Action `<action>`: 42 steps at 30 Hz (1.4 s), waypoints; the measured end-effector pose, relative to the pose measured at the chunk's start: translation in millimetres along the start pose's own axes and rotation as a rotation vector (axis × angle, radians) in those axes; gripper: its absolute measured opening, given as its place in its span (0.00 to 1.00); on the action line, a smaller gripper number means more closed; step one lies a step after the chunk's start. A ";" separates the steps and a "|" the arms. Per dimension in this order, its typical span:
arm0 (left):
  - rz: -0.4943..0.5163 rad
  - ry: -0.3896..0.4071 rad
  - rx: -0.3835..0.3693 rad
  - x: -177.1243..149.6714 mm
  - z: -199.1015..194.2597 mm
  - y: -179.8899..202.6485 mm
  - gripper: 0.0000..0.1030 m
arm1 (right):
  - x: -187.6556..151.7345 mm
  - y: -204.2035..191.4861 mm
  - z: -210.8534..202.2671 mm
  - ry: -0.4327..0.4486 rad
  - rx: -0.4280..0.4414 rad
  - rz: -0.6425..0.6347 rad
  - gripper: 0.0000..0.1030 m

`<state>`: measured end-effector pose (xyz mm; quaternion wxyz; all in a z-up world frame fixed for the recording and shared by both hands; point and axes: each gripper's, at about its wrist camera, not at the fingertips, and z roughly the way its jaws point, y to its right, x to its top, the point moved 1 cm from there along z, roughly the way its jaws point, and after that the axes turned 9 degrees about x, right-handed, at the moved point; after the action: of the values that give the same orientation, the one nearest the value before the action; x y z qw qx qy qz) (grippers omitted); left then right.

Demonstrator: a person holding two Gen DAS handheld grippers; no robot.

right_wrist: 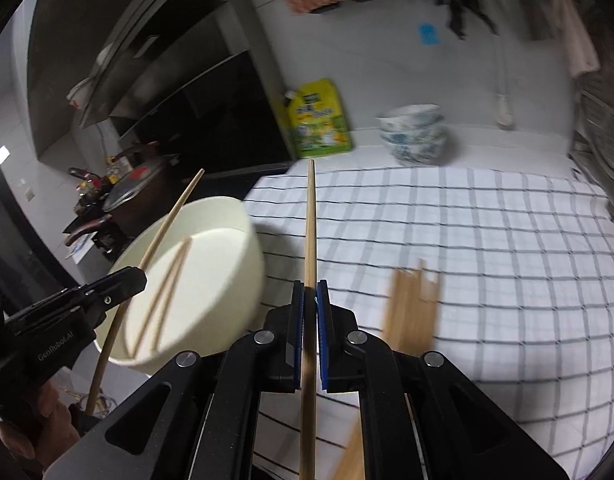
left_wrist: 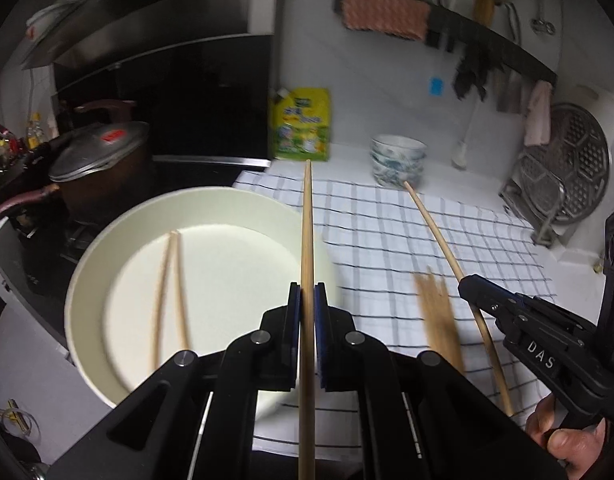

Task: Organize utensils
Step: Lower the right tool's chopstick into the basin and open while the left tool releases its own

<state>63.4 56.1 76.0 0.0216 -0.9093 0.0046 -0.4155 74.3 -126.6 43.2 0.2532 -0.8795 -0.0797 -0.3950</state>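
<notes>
My left gripper (left_wrist: 307, 292) is shut on a wooden chopstick (left_wrist: 307, 220) that points forward over the right rim of a cream round container (left_wrist: 91, 264). Two chopsticks (left_wrist: 169, 284) lie inside the container. My right gripper (right_wrist: 310, 286) is shut on another chopstick (right_wrist: 311, 220), held above the checked cloth (right_wrist: 487, 240) to the right of the container (right_wrist: 235, 256). It also shows in the left wrist view (left_wrist: 473, 280) at the right. The left gripper shows in the right wrist view (right_wrist: 137, 276) over the container. A blurred bundle of chopsticks (right_wrist: 413, 304) lies on the cloth.
Stacked patterned bowls (left_wrist: 397, 160) and a yellow-green refill pouch (left_wrist: 301, 124) stand at the back of the counter. A lidded pot (left_wrist: 99, 156) sits on the stove at the left. A metal rack with a round steamer plate (left_wrist: 567, 168) stands at the right.
</notes>
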 end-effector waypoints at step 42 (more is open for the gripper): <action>-0.125 -0.073 0.229 -18.5 60.6 -124.7 0.66 | 11.2 -91.1 124.5 -0.178 0.040 -0.141 0.20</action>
<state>95.9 183.3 27.8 0.0995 -0.9140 -0.1003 -0.3802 132.3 14.3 16.6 0.2343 -0.8980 -0.1712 -0.3306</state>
